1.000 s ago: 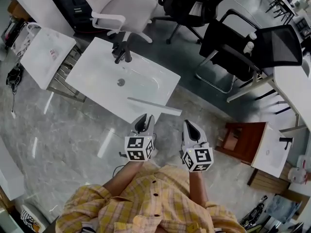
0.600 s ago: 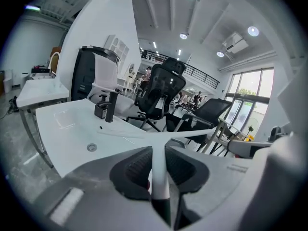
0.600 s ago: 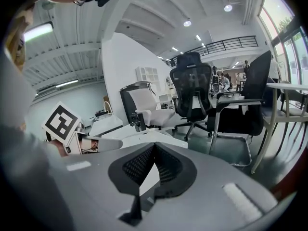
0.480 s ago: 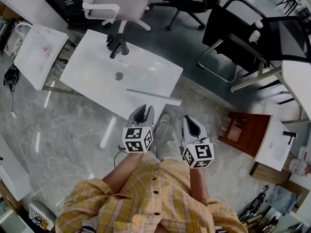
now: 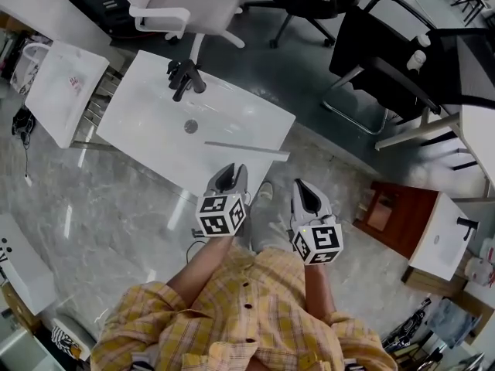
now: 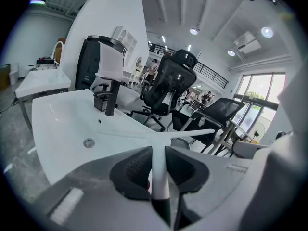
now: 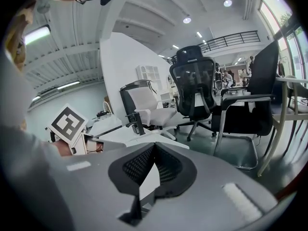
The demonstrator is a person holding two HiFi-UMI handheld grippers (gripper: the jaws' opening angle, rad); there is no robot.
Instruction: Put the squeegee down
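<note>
A white squeegee is held in my left gripper (image 5: 230, 179), whose pads are shut on its handle (image 6: 159, 170). Its long blade (image 5: 247, 150) lies crosswise just above the front right part of a white sink basin (image 5: 147, 130). Seen from the left gripper view, the blade (image 6: 159, 133) spreads out ahead of the jaws over the basin (image 6: 57, 129). My right gripper (image 5: 304, 195) hangs beside it to the right, off the basin's corner and above the floor. The right gripper (image 7: 154, 150) has its pads together with nothing between them.
A black faucet (image 5: 182, 76) and a drain (image 5: 191, 127) are on the basin. A smaller white basin (image 5: 66, 87) stands left. A white chair (image 5: 189, 2) and black chairs (image 5: 387, 52) are behind. A brown stand (image 5: 394, 222) is right. Grey marble floor lies all round.
Both grippers have moved forward and lower. The squeegee blade has gone from the basin's front edge to farther over the basin. The grip on the handle is unchanged.
</note>
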